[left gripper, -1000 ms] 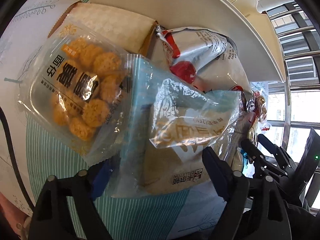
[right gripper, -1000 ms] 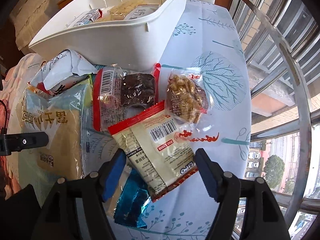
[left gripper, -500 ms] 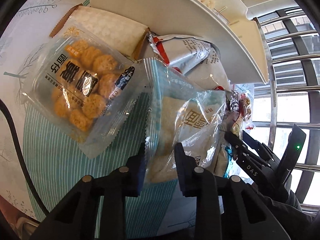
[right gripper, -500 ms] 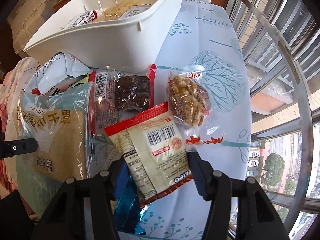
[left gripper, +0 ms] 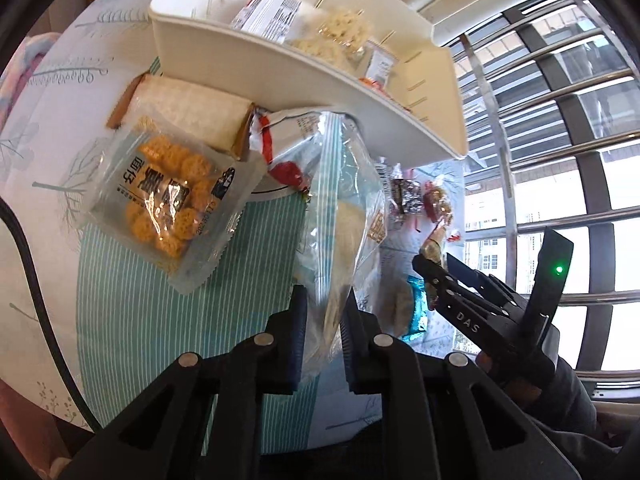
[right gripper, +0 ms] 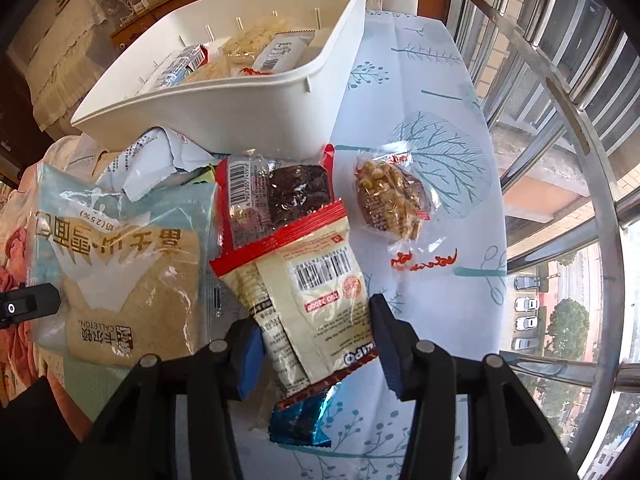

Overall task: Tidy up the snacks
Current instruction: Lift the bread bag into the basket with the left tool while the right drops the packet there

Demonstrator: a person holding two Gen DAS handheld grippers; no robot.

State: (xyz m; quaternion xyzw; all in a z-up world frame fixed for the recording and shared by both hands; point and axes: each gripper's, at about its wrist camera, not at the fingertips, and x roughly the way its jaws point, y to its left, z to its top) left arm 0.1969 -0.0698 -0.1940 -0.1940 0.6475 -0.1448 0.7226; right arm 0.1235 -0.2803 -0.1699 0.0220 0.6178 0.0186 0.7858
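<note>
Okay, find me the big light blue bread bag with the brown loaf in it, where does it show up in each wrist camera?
Left wrist: the bread bag stands edge-on at centre, pinched between the fingers of the left gripper.
Right wrist: it fills the left side, label facing the camera, beside the red-edged packet between the open fingers of the right gripper.
Shared landmark: the white bin just behind it.

Snack packets (right gripper: 296, 280) crowd bin wall (right gripper: 240, 116); tablecloth (right gripper: 452, 320) rightward seemingly open.
</note>
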